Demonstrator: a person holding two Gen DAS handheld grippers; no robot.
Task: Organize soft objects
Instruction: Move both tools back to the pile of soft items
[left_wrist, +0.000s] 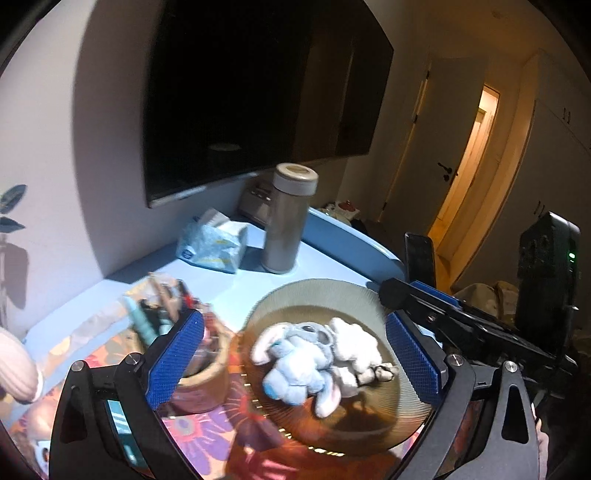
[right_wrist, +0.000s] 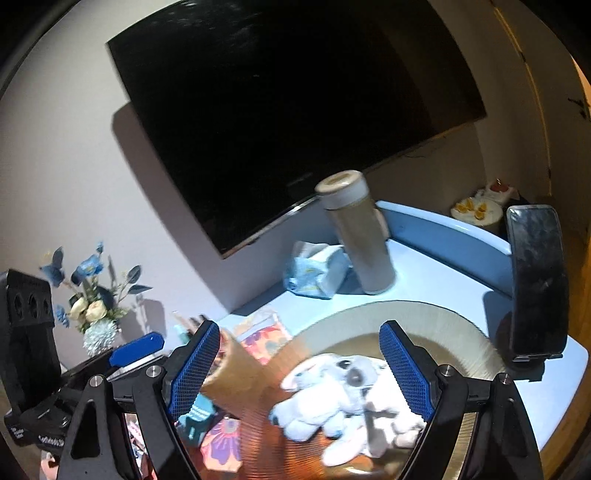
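Two plush toys lie together on a ribbed amber glass plate (left_wrist: 314, 295): a pale blue-and-white long-eared one (left_wrist: 291, 369) and a white one (left_wrist: 354, 343) at its right. My left gripper (left_wrist: 295, 354) hovers just before the plate. Its blue pads stand wide apart on either side of the toys and touch nothing. In the right wrist view the same toys (right_wrist: 321, 402) rest on the plate (right_wrist: 424, 317). My right gripper (right_wrist: 299, 373) is open over them, its pads clear of the plush.
A steel flask (left_wrist: 288, 221) and a tissue pack (left_wrist: 212, 243) stand behind the plate on the blue table (left_wrist: 332, 258). A wooden cup (left_wrist: 199, 369) of small items sits left on a floral cloth (left_wrist: 207, 435). A phone on a stand (right_wrist: 535, 280) is at the right, flowers (right_wrist: 92, 295) at the left.
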